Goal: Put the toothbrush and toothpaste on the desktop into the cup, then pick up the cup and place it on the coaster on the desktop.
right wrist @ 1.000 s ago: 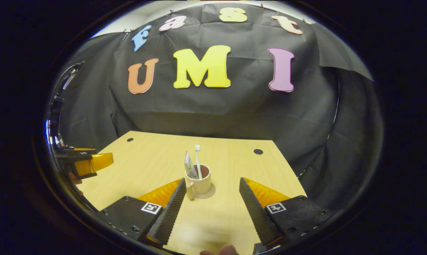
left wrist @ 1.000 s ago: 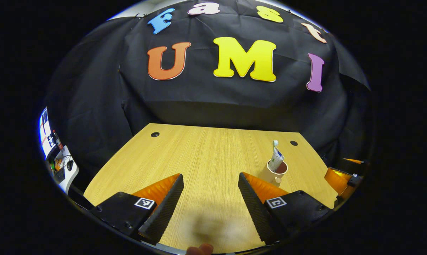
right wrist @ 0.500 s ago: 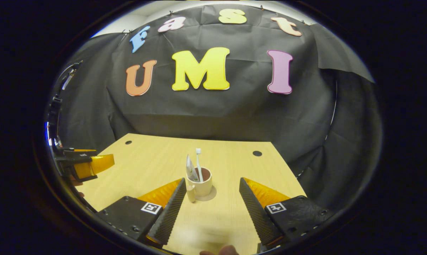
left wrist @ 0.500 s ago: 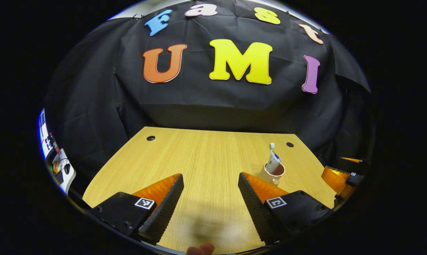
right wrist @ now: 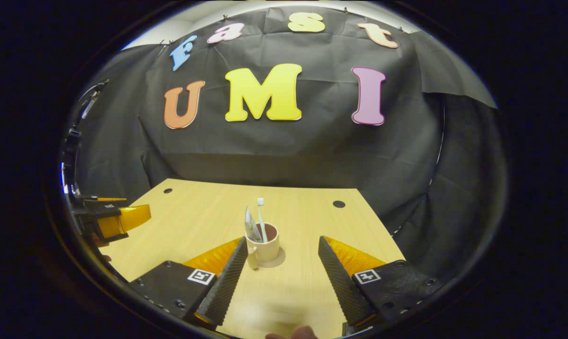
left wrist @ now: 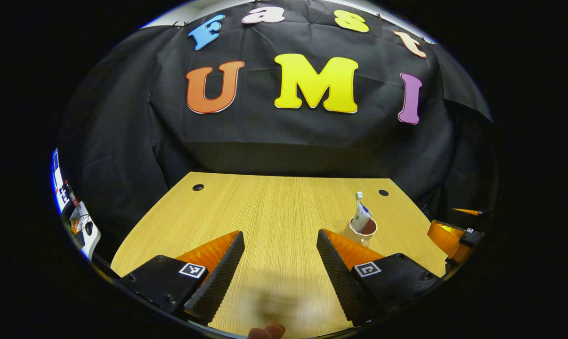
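Shift: we see both tongs drawn slightly back from the cup since a second ago.
Right tongs (right wrist: 279, 268): apart, holding nothing.
Left tongs (left wrist: 279, 268): apart, holding nothing.
Cream ceramic cup (right wrist: 263, 246): upright on the round tan coaster (right wrist: 275, 261), on the pale wooden bench (right wrist: 307, 221).
White toothbrush (right wrist: 261, 214), white toothpaste tube (right wrist: 249, 225): standing inside the cup.

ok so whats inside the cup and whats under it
Inside the cup stand the toothbrush, head up, and the toothpaste tube. Their lower ends are hidden by the cup wall. Under it lies the coaster, with just its edge visible; the rest is covered.
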